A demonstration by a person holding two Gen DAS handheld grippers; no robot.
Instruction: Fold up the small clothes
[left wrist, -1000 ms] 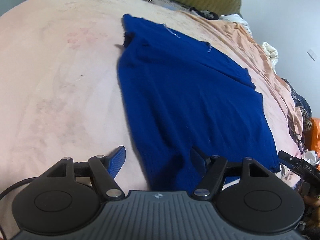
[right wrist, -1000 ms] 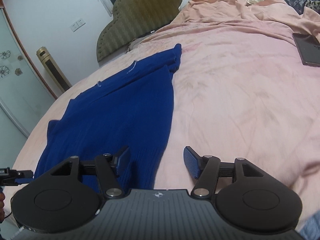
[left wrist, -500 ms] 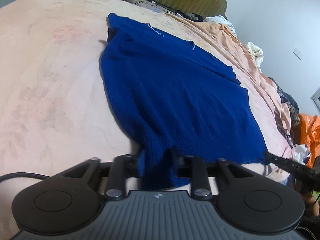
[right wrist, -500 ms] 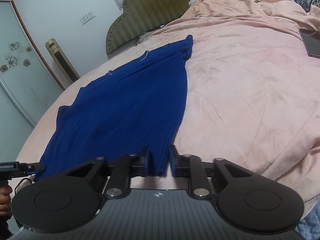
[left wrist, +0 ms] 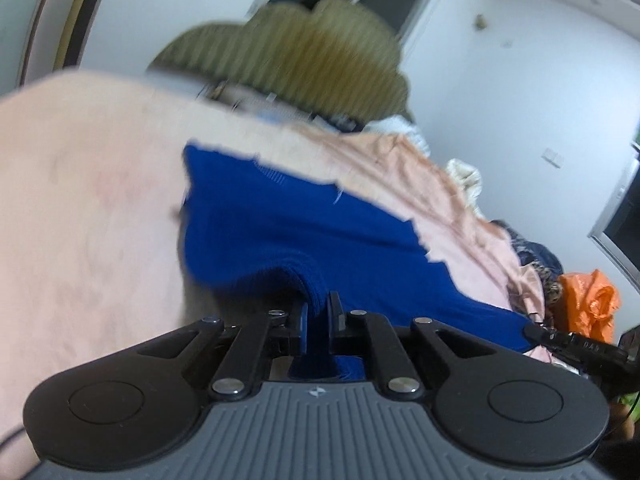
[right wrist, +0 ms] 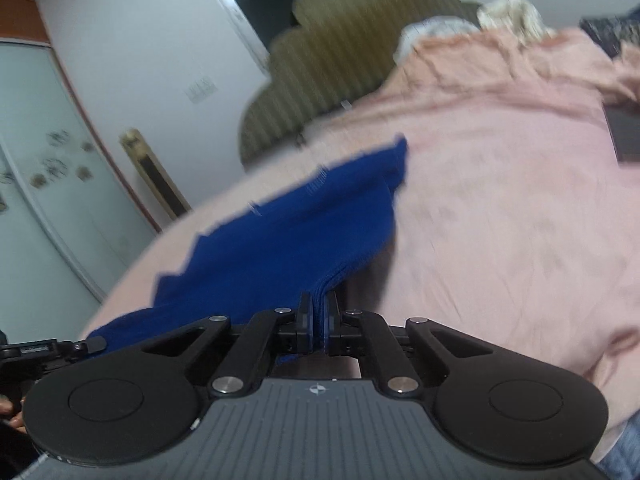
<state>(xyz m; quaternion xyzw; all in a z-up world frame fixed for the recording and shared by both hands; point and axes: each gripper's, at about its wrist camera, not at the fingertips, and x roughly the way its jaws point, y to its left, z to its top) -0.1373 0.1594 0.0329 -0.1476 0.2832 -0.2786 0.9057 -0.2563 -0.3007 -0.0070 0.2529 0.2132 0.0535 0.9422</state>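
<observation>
A dark blue knit sweater (left wrist: 304, 224) lies on the pink bed cover (left wrist: 88, 216); it also shows in the right wrist view (right wrist: 304, 232). My left gripper (left wrist: 318, 314) is shut on the sweater's near hem at one corner and lifts it off the bed. My right gripper (right wrist: 318, 314) is shut on the hem at the other corner, also raised. The far part with the neckline still rests on the bed. The right gripper's tip shows at the right edge of the left wrist view (left wrist: 576, 342). Both views are motion-blurred.
An olive padded headboard (right wrist: 360, 44) stands at the far end of the bed. Crumpled bedding (right wrist: 508, 12) and a dark flat device (right wrist: 624, 132) lie on the bed's right side. An orange bag (left wrist: 592, 304) sits off the bed's edge.
Both grippers closed on the sweater's hem corners, then lifted the hem up and toward the headboard. The cameras tilted up and the views blurred.
</observation>
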